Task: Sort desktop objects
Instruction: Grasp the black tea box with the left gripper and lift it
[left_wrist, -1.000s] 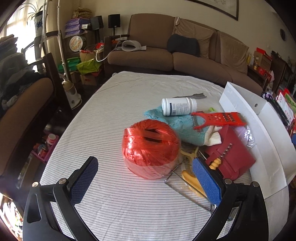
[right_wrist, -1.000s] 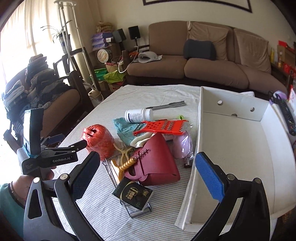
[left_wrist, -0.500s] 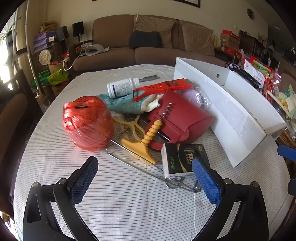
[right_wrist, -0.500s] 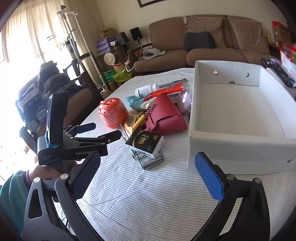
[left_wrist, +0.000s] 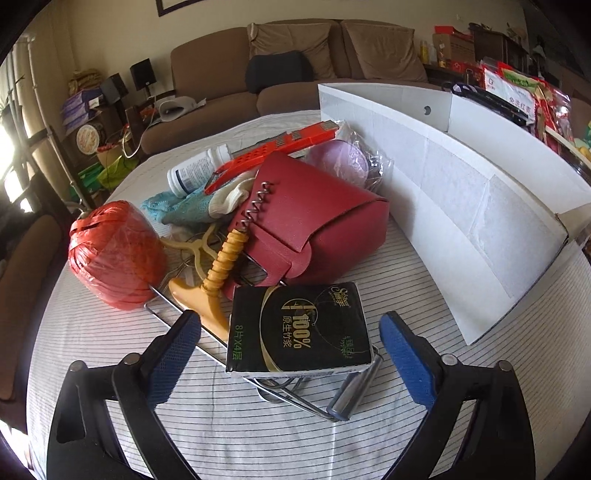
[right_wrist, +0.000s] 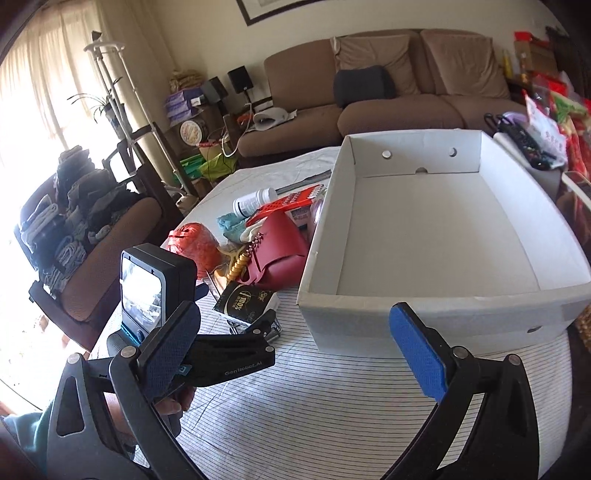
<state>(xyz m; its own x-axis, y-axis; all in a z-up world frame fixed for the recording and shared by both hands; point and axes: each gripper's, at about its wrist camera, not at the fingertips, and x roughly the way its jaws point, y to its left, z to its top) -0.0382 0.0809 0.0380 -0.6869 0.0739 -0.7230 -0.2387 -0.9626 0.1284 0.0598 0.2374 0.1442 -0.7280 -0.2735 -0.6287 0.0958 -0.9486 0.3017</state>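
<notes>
A pile of objects lies on the striped tablecloth: a black tissue pack (left_wrist: 301, 328) on a wire rack (left_wrist: 343, 402), a red pouch (left_wrist: 314, 225), a yellow-handled corkscrew (left_wrist: 225, 266), a red twine ball (left_wrist: 114, 254), a white bottle (left_wrist: 195, 173), an orange grater (left_wrist: 273, 151). My left gripper (left_wrist: 290, 354) is open, its pads on either side of the tissue pack without touching it. My right gripper (right_wrist: 295, 347) is open and empty, near the front wall of the empty white box (right_wrist: 424, 221). The left gripper (right_wrist: 236, 354) also shows in the right wrist view, with the tissue pack (right_wrist: 245, 301).
The white box (left_wrist: 461, 192) stands right of the pile. A teal cloth (left_wrist: 184, 210) and a bagged purple item (left_wrist: 343, 162) lie in the pile. A sofa (right_wrist: 388, 92) stands behind the table, a chair with folded clothes (right_wrist: 74, 221) to the left, packaged goods (right_wrist: 554, 118) at right.
My left gripper has moved forward and down to the tissue pack, which now sits between its open pads. My right gripper has shifted right, toward the box's front wall.
</notes>
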